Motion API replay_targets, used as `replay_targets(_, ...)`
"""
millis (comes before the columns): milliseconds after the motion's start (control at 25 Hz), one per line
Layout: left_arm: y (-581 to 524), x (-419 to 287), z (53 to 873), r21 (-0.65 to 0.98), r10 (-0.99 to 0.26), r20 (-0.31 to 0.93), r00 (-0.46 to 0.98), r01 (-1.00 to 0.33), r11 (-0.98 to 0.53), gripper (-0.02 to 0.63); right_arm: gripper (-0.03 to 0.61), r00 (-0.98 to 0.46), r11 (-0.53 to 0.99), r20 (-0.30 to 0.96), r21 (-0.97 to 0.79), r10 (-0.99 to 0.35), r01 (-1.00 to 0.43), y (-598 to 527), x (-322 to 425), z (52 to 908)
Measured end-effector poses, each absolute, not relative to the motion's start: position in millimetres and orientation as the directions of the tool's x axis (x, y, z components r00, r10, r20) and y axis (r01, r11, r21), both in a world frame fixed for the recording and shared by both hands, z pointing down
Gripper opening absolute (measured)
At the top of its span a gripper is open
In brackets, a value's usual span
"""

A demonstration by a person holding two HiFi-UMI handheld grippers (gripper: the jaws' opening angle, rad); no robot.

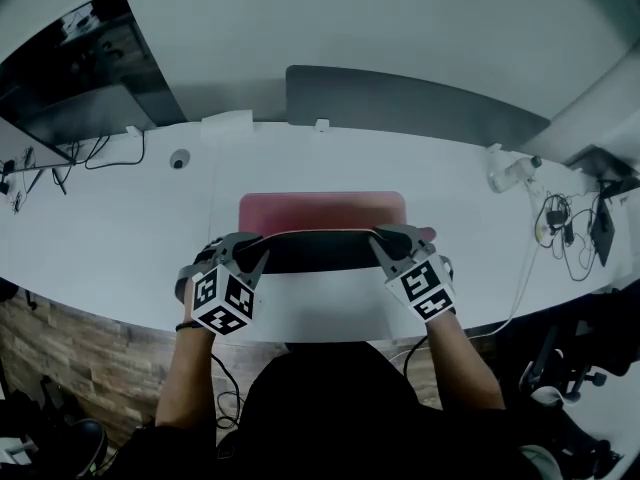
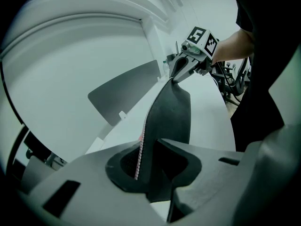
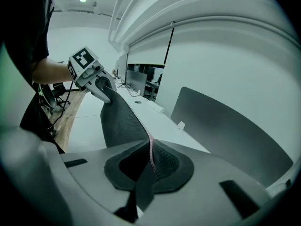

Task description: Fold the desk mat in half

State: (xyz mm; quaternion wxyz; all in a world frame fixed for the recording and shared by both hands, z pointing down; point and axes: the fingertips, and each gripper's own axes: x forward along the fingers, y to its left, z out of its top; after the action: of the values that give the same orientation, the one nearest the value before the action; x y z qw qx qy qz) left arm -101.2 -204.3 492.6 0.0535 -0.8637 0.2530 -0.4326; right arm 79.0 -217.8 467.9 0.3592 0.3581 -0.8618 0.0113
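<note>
The desk mat point(image 1: 320, 211) is pink on top and black underneath and lies on the white desk point(image 1: 120, 218). Its near edge is lifted, showing a black band point(image 1: 320, 252) stretched between my two grippers. My left gripper point(image 1: 252, 252) is shut on the mat's near left corner. My right gripper point(image 1: 384, 246) is shut on the near right corner. In the left gripper view the black mat point(image 2: 169, 112) runs from my jaws point(image 2: 150, 159) to the right gripper point(image 2: 181, 70). The right gripper view shows the mat point(image 3: 117, 121) running from my jaws point(image 3: 150, 166) to the left gripper point(image 3: 102, 87).
A grey divider panel point(image 1: 410, 103) stands along the desk's far edge. A dark monitor point(image 1: 80, 108) sits at the far left with cables. More cables and a plug point(image 1: 565, 228) lie at the right, beside a white device point(image 1: 510, 173). A small round object point(image 1: 179, 158) lies left of the mat.
</note>
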Motion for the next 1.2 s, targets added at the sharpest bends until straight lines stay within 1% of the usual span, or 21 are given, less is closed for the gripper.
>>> replay_targets(80, -213.7, -101.7, 498.3, -0.293, -0.478, 0.722, 0.5, -0.406, -0.866, 0.069, 0.026, -0.489, 0.751, 0.638, 0.223, -0.594, -0.621, -228.2, 79.4, 473.8)
replay_targets(320, -234.9, -102.9, 520.9, -0.249, -0.459, 0.751, 0.475, -0.441, -0.862, 0.071, 0.025, -0.494, 0.768, 0.666, 0.19, -0.558, -0.611, -250.1, 78.0, 495.9)
replay_targets(520, -250.6, -102.9, 533.2, -0.242, -0.456, 0.765, 0.454, -0.454, -0.858, 0.071, 0.026, -0.483, 0.778, 0.682, 0.208, -0.549, -0.592, -266.0, 78.0, 508.0)
replay_targets(760, -271.3, -98.0, 546.6, -0.244, -0.447, 0.781, 0.436, -0.447, -0.861, 0.071, 0.028, -0.47, 0.785, 0.7, 0.212, -0.538, -0.582, -280.9, 83.4, 521.5)
replay_targets(1200, -294.3, -94.9, 587.1, -0.184, -0.386, 0.825, 0.412, -0.449, -0.874, 0.072, 0.035, -0.473, 0.803, 0.73, 0.173, -0.493, -0.571, -309.9, 86.3, 561.0)
